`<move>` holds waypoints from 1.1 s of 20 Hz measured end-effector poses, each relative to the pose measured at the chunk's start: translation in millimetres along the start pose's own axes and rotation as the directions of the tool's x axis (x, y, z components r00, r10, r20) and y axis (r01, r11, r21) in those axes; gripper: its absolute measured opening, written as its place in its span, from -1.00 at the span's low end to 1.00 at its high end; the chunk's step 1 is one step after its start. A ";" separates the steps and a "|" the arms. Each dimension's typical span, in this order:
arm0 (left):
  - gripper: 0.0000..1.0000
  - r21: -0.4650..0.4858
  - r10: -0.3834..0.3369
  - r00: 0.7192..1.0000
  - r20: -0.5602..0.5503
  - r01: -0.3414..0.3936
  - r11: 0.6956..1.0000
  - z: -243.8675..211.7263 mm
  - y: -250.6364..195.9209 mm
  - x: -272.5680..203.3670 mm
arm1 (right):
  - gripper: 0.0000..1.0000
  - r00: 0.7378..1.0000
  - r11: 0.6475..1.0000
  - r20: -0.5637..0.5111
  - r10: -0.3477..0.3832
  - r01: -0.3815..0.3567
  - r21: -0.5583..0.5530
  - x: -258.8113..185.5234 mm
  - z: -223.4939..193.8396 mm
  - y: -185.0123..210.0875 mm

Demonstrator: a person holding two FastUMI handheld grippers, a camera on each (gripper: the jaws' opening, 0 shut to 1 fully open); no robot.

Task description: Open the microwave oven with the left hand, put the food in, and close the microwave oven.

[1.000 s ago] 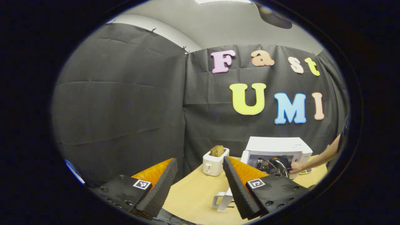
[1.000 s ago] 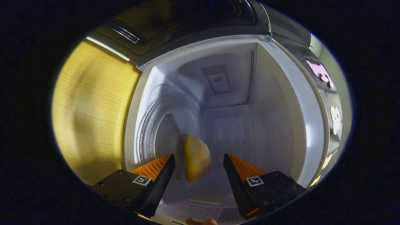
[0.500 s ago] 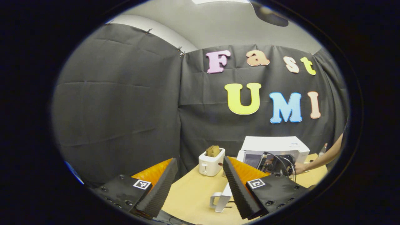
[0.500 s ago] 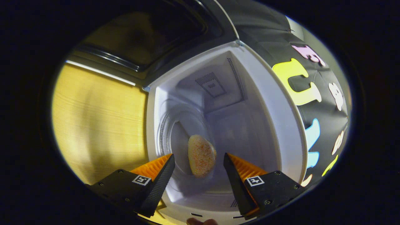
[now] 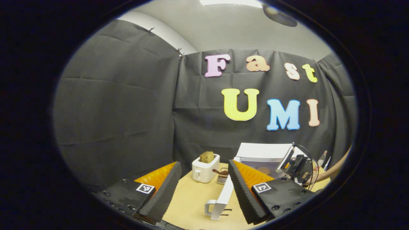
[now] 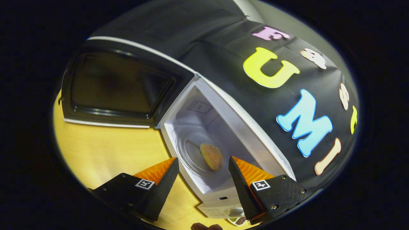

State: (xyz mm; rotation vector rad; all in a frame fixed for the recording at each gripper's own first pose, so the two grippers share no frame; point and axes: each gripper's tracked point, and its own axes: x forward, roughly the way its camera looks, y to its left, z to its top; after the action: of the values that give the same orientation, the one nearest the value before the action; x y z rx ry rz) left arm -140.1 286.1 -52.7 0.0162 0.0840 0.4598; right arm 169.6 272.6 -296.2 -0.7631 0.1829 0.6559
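The microwave (image 6: 223,127) stands on the wooden table (image 6: 105,153) with its door (image 6: 111,86) swung wide. In the right gripper view, which is rolled, the door reaches out toward 10 o'clock from the hinge edge at the cavity's near corner. The food (image 6: 211,156), a rounded golden bun, lies on the glass plate (image 6: 191,153) on the cavity floor, its long axis running roughly from 11 to 5 o'clock in that view, with bare plate showing around it on the 9 o'clock side. The right gripper (image 6: 203,179) sits outside the opening with its fingers spread wide and nothing between them; the cavity's front rim passes between the fingertips, and the bun is beyond it, apart from both. In the left gripper view the left gripper (image 5: 204,185) also has its fingers apart and empty, held over the near edge of the table. Ahead of it, the door (image 5: 223,198) shows edge-on at 6 o'clock, jutting toward the camera with its handle at the near end. A white toaster (image 5: 205,167) with bread in its slot stands at the door's 11 o'clock, open tabletop between them.
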 end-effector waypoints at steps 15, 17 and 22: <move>0.96 -0.058 -0.163 0.986 -0.030 0.161 0.985 -37.9 -27.5 44.0 | 0.90 0.950 0.881 0.117 -0.289 0.216 0.421 -196.0 74.9 -96.7; 0.89 -0.053 -0.173 0.984 -0.041 0.171 0.984 -45.4 -23.7 48.5 | 0.91 0.931 0.857 0.124 -0.344 0.257 0.447 -225.4 82.7 -108.0; 0.91 -0.038 -0.201 0.977 -0.064 0.199 0.979 -56.8 -18.1 57.2 | 0.90 0.868 0.728 0.069 -0.493 0.367 0.578 -294.5 91.6 -141.7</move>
State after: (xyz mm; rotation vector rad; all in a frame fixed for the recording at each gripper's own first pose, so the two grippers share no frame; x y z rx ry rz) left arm -85.8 295.1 -114.3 -0.0388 0.1431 0.2600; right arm 17.2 117.5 -35.5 -0.1482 -0.0204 0.2039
